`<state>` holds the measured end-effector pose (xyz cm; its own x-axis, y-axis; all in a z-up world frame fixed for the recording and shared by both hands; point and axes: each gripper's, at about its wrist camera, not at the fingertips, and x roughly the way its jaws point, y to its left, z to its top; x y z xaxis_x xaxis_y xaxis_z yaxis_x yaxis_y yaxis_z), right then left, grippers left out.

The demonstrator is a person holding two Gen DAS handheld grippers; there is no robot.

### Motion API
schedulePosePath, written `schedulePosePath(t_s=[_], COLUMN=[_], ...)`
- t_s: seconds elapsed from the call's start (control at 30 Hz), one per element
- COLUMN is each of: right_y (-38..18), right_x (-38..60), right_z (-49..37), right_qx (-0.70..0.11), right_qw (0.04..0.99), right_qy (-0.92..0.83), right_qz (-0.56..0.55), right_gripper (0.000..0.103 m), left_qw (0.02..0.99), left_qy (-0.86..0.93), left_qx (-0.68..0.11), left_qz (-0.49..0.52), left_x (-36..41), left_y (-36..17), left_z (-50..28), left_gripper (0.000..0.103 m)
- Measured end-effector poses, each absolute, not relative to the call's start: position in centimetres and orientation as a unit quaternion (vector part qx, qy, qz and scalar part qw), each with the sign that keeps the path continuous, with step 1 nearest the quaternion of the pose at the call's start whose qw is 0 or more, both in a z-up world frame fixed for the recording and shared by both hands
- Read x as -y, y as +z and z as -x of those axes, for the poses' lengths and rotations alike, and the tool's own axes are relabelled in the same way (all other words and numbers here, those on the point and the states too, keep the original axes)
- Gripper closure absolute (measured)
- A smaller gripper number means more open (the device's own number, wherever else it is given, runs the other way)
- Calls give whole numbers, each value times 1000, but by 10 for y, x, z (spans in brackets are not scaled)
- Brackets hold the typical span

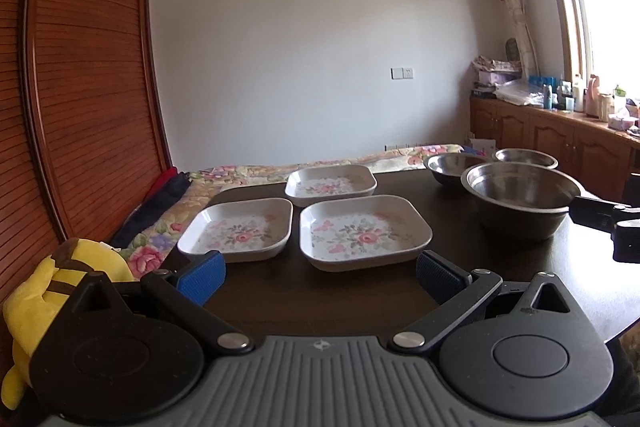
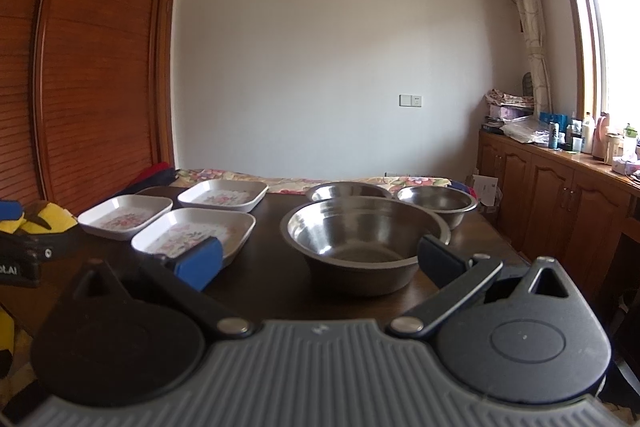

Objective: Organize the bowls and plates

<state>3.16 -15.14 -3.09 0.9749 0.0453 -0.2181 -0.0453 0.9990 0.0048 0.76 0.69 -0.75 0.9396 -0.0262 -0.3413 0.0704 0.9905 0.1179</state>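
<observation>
Three white square plates with pink flower prints lie on the dark table: the nearest plate, a left plate and a far plate. Three steel bowls stand to the right: a large near bowl, a far left bowl and a far right bowl. My left gripper is open just short of the nearest plate. My right gripper is open, its blue pads at either side of the large bowl's near rim, holding nothing. The right gripper's black body shows beside that bowl.
A yellow plush toy sits at the table's left edge, next to a flowered bedspread and a slatted wooden wardrobe. Wooden cabinets with bottles on top run along the right wall under the window.
</observation>
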Motion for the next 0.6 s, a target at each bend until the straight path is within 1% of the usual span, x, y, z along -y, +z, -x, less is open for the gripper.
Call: schedulePosePath(t_s=[0.23, 0.6], right_y=[-27, 4], right_x=[135, 114], right_z=[-46, -85], right_qx=[-119, -133], right_qw=[991, 980], right_qy=[59, 139], right_qz=[14, 45], right_gripper=[0, 1], left_qw=[981, 976], left_qy=[-31, -47], left_qx=[-180, -204], left_qz=[-71, -62], left_x=[-13, -29], left_y=[-3, 2], left_z=[-21, -56], left_gripper=[0, 0])
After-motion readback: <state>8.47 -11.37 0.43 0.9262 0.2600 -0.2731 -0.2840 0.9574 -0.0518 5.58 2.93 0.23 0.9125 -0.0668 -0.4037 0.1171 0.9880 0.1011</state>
